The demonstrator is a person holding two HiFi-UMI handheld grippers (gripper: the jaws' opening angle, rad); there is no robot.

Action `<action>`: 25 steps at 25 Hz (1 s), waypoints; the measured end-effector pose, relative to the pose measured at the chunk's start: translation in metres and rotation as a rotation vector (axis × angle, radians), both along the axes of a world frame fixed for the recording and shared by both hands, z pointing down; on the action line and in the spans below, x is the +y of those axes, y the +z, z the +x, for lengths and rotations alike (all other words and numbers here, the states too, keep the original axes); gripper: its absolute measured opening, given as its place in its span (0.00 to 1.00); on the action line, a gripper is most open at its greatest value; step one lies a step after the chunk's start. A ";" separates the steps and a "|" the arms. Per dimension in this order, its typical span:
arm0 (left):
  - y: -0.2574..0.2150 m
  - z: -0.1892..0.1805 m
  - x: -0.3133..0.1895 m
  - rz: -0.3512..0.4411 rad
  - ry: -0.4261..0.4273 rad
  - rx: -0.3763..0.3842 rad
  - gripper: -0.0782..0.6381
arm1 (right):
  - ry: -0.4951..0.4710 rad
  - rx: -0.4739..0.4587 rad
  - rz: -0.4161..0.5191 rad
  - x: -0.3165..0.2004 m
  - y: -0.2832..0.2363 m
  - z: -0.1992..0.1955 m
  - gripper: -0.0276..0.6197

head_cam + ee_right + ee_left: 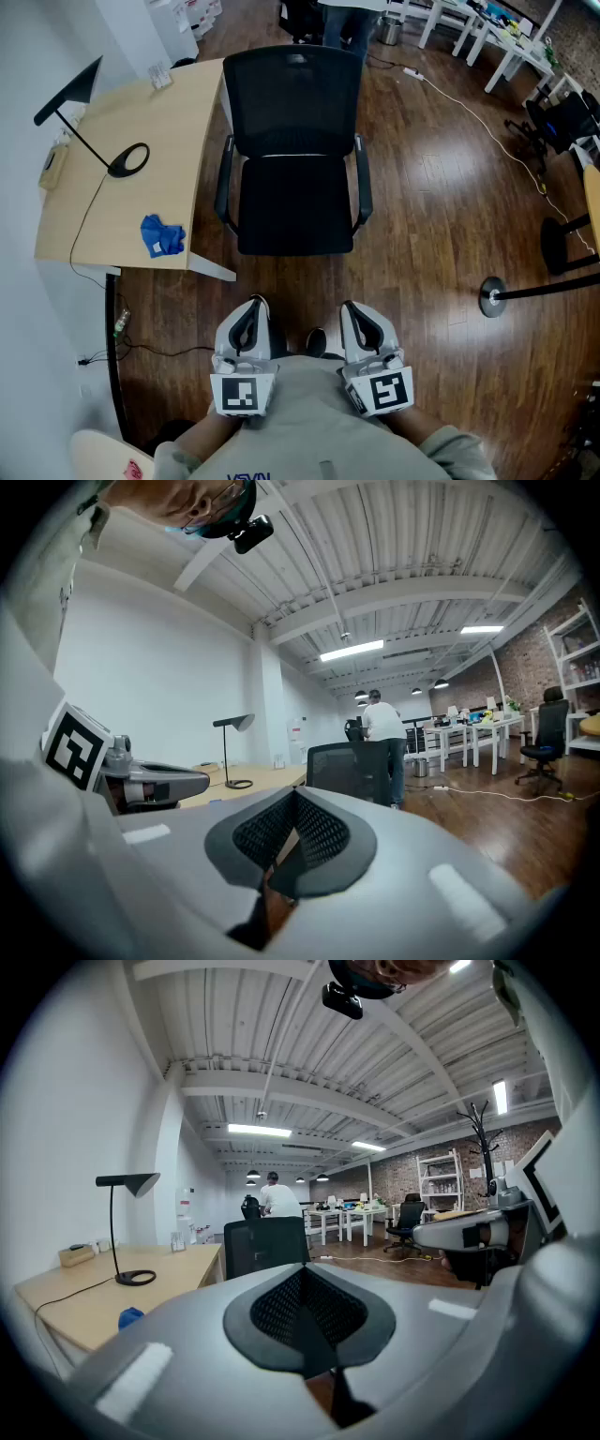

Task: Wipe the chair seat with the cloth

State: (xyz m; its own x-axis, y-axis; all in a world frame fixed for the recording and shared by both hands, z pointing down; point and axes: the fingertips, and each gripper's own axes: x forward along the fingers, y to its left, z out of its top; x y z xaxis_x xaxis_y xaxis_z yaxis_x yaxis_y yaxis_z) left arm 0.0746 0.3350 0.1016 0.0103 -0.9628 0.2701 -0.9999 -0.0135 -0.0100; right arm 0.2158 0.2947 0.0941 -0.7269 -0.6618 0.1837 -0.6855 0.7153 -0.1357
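dark wooden floor (422, 187) spreads under a black office chair (294, 187) that stands just beside a pale desk (159, 122). the blue cloth (162, 235) lies crumpled near the desk's front edge, left of the chair's seat and apart from it, with a black lamp (112, 155) farther back on the desk. i hold both tools low by my body, short of the chair. my left gripper (253, 305) has its jaws pressed together on nothing, and my right gripper (351, 309) is likewise clenched and empty (a person (382, 726) stands far behind the chair).
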 end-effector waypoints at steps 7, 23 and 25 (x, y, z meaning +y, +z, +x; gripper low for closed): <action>0.008 -0.072 -0.041 0.008 -0.041 0.014 0.12 | -0.055 0.055 0.007 -0.037 0.006 -0.064 0.11; 0.028 -0.366 -0.051 0.000 -0.460 -0.002 0.12 | -0.571 0.151 0.056 -0.095 0.026 -0.394 0.20; 0.034 -0.394 -0.041 0.001 -0.505 0.002 0.12 | -0.636 0.165 0.034 -0.085 0.039 -0.434 0.26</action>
